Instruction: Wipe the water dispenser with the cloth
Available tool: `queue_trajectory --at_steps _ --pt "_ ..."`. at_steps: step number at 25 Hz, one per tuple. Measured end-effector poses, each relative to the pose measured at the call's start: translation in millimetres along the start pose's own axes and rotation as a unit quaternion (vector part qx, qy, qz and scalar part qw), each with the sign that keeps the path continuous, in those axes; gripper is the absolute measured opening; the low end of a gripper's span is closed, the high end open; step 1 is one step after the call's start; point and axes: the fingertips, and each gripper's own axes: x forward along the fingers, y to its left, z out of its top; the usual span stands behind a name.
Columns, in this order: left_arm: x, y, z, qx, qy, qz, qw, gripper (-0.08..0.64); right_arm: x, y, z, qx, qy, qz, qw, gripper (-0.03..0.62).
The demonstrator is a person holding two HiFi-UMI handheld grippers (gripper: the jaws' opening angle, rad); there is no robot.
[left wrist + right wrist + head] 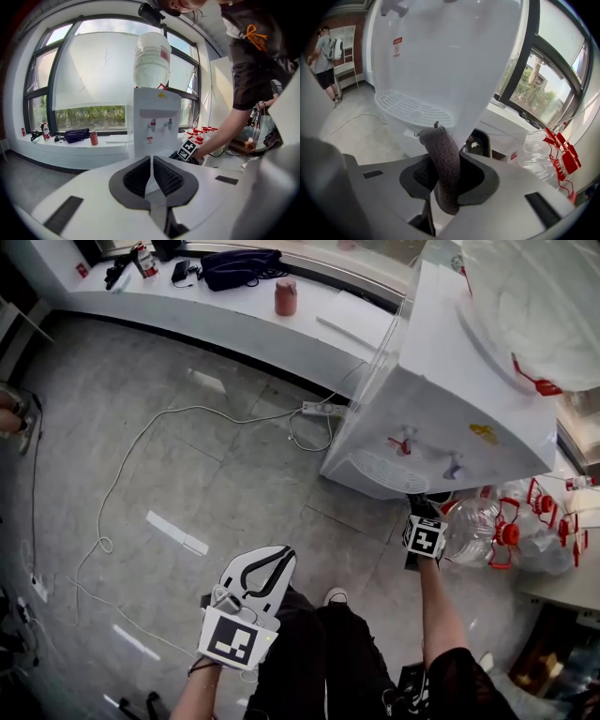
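At the lower left of the head view we hold the left gripper (267, 568) low, well apart from the work, and its jaws are pressed together with nothing between them. Further right, in the upper right of the frame, stands the white water dispenser (450, 399). Just under its front, the right gripper (419, 512) is clenched on the dark cloth (443, 164), which sticks out as a folded roll near the drip tray (412, 108); we cannot tell if it touches. We judge that wiping is about to start at the lower front. The next move calls for pressing the cloth on the panel and sweeping across, away from the empty bottles (478, 531) at the right.
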Motion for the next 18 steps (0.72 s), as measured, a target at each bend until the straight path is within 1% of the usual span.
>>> queue_trajectory --at_steps 3,5,8,10,13,18 --pt "5 -8 6 0.003 0.008 -0.008 0.9999 0.029 -6 -25 0 0.009 0.001 -0.011 1.0 0.107" --pt "7 -13 14 0.003 0.009 -0.012 0.9999 0.029 -12 -34 1 0.016 0.001 -0.004 1.0 0.107" --pt "7 -24 32 0.005 0.007 -0.018 0.9998 0.029 -28 -37 4 0.01 0.0 0.015 1.0 0.108" --pt "5 -34 47 0.008 0.01 -0.024 0.9996 0.029 -46 -34 8 0.014 -0.005 0.035 0.999 0.107" --pt "0 -49 78 0.011 0.01 -0.031 0.9994 0.029 -85 -29 22 0.023 -0.021 0.077 0.997 0.108" --pt "-12 -73 138 0.014 -0.003 -0.035 0.9993 0.029 -170 -30 63 0.039 -0.061 0.147 0.986 0.108"
